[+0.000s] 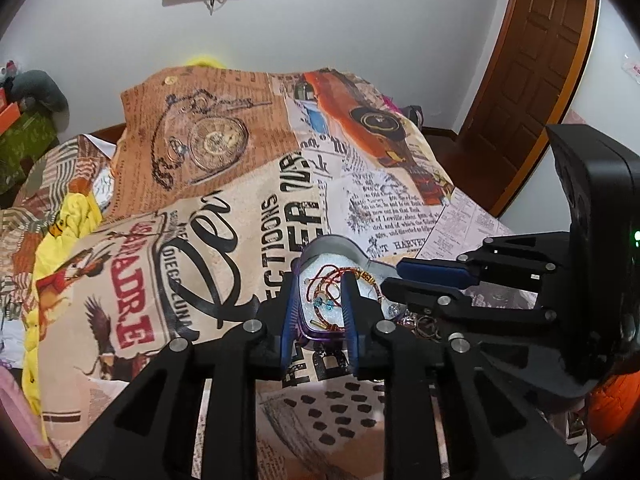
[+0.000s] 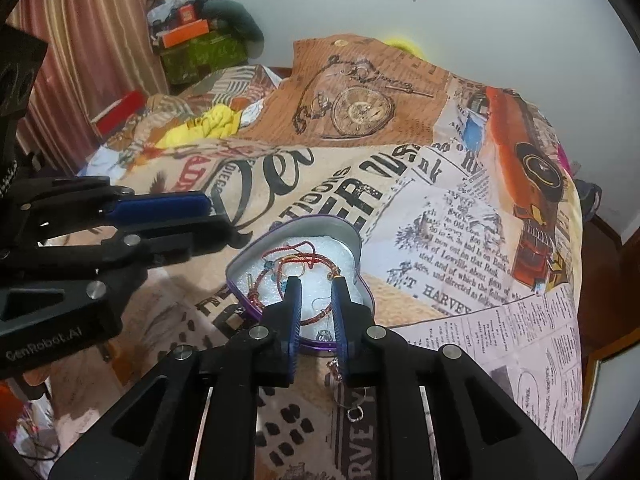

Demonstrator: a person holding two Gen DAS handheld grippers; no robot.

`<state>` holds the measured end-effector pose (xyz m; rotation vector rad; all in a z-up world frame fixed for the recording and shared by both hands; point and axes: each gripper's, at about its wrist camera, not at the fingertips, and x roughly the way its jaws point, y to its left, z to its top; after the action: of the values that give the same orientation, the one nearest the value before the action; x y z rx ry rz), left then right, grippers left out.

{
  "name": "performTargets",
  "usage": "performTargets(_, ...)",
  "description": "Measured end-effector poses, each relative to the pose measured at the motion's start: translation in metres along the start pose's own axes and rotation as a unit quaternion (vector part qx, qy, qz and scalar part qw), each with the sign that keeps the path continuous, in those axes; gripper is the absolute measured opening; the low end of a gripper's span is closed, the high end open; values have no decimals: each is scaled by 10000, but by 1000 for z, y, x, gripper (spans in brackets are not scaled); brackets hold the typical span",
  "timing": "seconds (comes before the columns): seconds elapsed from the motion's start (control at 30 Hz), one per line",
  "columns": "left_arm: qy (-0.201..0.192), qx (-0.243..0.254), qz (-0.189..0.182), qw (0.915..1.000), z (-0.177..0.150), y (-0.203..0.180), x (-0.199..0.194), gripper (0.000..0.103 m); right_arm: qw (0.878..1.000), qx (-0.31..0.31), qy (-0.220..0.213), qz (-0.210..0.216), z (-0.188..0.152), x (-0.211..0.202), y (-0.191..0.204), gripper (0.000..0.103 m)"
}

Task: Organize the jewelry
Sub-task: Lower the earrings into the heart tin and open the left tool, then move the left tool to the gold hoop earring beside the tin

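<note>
A heart-shaped tin [image 2: 352, 240] with a purple rim and white foam lining sits on the printed bedspread [image 2: 440, 208], holding red cord bracelets [image 2: 296, 260] with blue beads. Only the right wrist view shows loose rings [image 2: 354, 414] lying on the cloth just outside the tin; the left wrist view shows a brown door [image 1: 532, 60]. The left gripper [image 1: 320, 308] is open over the tin's near edge, holding nothing. The right gripper [image 2: 316, 308] is also open, with a thin earring wire between its fingers
</note>
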<state>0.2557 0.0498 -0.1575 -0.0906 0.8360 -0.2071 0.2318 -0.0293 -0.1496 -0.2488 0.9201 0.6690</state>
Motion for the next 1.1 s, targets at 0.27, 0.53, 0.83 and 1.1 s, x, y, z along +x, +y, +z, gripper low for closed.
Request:
performTargets(0.27,-161,111,130,9997,2,-11,-26,30,9994,115,-286,-140,0,-30,-3,17)
performTargets(0.53,-254,278,214,9991,-3,-28,-45,43,9972,264,-642,-280,-8,-66,-7,20)
performTargets(0.83,-106,287,151,9994,-15,-38,-47,43,9913,589,-1051,-532,-22,-98,-25,41)
performTargets(1.1,382,206,17,9991,-38,-40,-17,43,9927,662,-787,-634,-42,-85,-32,41)
